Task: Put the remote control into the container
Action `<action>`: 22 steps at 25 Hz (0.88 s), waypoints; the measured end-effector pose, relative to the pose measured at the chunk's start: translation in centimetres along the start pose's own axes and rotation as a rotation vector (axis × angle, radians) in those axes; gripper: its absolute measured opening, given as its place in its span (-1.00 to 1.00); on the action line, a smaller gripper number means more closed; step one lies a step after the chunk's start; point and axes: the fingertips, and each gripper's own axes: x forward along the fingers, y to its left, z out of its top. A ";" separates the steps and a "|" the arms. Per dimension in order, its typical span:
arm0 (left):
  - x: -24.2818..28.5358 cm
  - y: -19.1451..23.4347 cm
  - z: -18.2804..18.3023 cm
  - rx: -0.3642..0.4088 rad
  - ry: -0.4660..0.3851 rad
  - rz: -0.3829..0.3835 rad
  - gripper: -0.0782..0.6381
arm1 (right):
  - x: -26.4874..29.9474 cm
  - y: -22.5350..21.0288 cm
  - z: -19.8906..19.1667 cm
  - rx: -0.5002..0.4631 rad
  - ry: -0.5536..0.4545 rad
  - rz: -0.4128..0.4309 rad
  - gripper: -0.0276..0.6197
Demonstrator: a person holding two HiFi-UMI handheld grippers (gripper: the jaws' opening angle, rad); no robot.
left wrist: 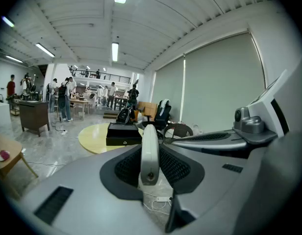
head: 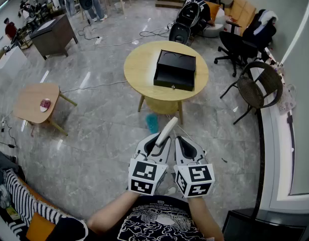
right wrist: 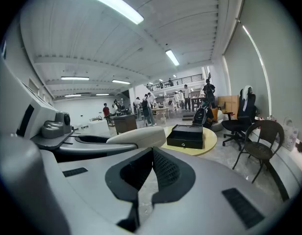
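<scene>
A white remote control [head: 166,129] is clamped on edge between the jaws of my left gripper [head: 157,144] and points forward and up. In the left gripper view the remote [left wrist: 150,151] fills the gap between the dark pads [left wrist: 126,168]. My right gripper [head: 182,144] is held right beside it, shut on nothing, and its pads [right wrist: 163,173] meet. From there the remote [right wrist: 136,137] shows at the left. The container, a black open-topped box [head: 175,70], sits on a round yellow table [head: 139,67] well ahead of both grippers. It also appears as the box [left wrist: 123,133] and the box [right wrist: 186,136].
A wicker chair [head: 258,87] and a black office chair [head: 240,43] stand right of the table. A small wooden side table [head: 35,102] is at the left, a dark cabinet [head: 54,33] farther back. Cables trail over the grey floor; people stand at the far end.
</scene>
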 end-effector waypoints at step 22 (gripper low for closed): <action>-0.6 6.9 0.2 -0.022 -0.010 -0.058 -0.48 | 5.3 4.5 1.2 -0.023 0.005 -0.033 -0.84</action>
